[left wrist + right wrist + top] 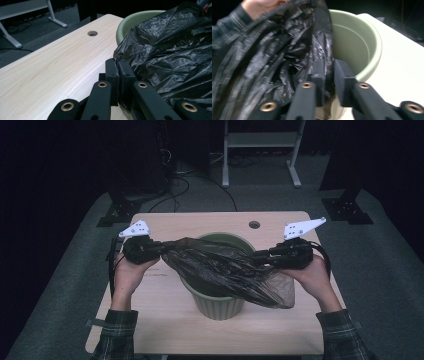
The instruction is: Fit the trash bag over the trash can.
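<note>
High view: both grippers point(161, 248) point(257, 256) seemingly pinch black bag point(225, 270) over bin point(218, 306).

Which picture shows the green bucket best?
The high view: the green bucket stands whole on the table, under the black bag. The right gripper view shows its inside and rim; the left gripper view just a bit of rim.

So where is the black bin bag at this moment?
In the high view the black bin bag is stretched over the green bin at mid-table, pinched between the left gripper and right gripper.
</note>
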`<state>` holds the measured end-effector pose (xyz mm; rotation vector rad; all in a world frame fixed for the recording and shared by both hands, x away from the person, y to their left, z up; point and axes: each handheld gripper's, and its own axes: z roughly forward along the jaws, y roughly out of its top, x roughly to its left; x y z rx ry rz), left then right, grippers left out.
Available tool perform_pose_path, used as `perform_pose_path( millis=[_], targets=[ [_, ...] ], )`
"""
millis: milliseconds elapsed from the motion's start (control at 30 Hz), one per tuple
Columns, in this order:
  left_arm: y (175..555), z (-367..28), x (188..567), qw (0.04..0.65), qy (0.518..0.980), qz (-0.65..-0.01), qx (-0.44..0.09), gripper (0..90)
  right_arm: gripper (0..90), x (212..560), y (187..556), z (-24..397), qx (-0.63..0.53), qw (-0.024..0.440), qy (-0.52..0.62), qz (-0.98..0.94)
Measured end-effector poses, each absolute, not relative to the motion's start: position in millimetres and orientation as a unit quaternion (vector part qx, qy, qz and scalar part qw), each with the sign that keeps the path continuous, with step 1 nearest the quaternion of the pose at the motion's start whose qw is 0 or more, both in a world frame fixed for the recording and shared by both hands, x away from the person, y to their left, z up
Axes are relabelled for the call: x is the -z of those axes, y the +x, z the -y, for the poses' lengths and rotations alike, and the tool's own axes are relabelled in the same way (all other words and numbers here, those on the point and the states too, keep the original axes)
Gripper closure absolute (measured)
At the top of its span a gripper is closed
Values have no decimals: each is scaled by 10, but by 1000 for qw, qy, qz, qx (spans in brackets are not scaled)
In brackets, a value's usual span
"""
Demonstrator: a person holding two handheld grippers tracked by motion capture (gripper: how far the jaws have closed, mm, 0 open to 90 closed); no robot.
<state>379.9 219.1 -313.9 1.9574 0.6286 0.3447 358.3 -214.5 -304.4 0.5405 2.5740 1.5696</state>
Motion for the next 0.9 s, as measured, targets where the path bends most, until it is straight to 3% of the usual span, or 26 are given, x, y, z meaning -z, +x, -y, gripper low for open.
perform_pose_path(
  millis=[67,400,600,900],
  targets=[
    [3798,-2191,3140,503,812,-260,-143,878,900,3062,3597,2125,-506,53,177,-842],
    [3839,-2177,3246,485,818,-270,-149,879,900,3101,4091,2069,-503,139,251,-815],
    [3887,-2132,3369,461,829,-280,-146,891,900,3334,4349,1924,-486,119,276,-821],
    [3924,-2068,3614,412,852,-290,-141,892,900,3694,4409,1836,-447,105,291,-839]
  ],
)
